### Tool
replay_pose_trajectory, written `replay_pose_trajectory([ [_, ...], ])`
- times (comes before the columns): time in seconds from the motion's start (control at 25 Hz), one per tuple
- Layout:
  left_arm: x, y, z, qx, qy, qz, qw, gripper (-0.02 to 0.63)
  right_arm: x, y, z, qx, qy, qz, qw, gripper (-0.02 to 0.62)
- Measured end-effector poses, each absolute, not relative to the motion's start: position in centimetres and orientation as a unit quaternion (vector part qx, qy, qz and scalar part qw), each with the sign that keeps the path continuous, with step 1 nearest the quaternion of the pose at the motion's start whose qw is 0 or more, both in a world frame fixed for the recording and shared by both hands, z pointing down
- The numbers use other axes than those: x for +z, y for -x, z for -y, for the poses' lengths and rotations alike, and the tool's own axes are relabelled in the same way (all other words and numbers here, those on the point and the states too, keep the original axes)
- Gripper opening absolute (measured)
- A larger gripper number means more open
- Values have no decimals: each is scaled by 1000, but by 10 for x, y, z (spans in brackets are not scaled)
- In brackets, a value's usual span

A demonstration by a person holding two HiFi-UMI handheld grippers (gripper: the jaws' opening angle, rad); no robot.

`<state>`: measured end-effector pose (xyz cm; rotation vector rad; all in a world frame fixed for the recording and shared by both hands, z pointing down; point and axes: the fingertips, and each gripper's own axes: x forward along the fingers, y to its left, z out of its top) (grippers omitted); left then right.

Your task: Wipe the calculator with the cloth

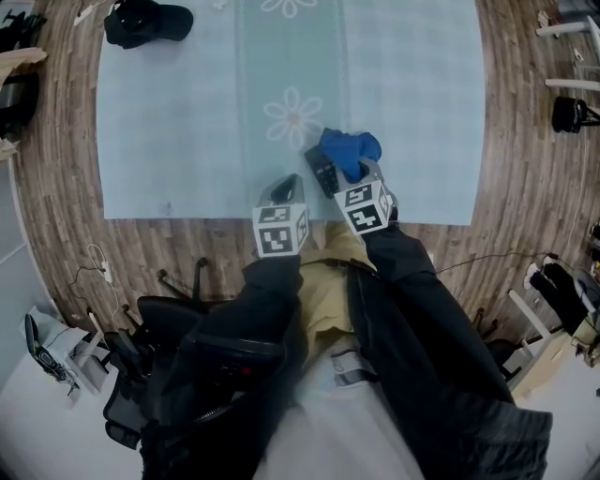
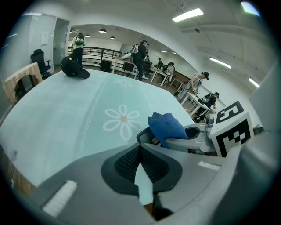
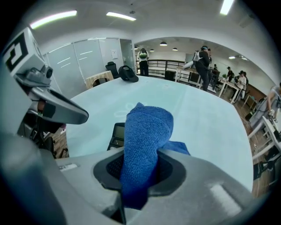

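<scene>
Both arms (dark sleeves) reach forward side by side to near edge of table, covered by pale blue tablecloth (image 1: 187, 112).

Right gripper (image 1: 366, 174) angled forward and down, jaws clamped on bunched blue cloth (image 3: 145, 140). Cloth sits over right part of calculator (image 1: 323, 171); contact not clear.

Calculator lies flat near table edge, just beside printed flower (image 1: 292, 117).

Left gripper (image 2: 140, 151) just left of calculator, jaws together, nothing between them.

Black cap (image 1: 145, 21) at far left corner.

Wood-plank floor (image 1: 56, 234); pale blue flowered tablecloth (image 1: 187, 112); ceiling strip lights (image 2: 188, 15); distant desks (image 2: 189, 100)
</scene>
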<state>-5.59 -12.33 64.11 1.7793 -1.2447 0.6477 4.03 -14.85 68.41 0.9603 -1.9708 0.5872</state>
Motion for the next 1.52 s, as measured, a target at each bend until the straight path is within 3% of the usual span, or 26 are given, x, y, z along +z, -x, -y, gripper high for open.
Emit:
replay_pose_trajectory([
  [0.92,640,66,106,248,-710,503,426,-3,694,-6,63,246,-268,822,438,91],
  [1.2,635,66,106,241,-710,509,423,-2,660,-23,61,283,-301,823,390,91],
  [1.52,638,66,102,241,-708,508,427,-2,607,-62,128,225,-387,825,345,91],
])
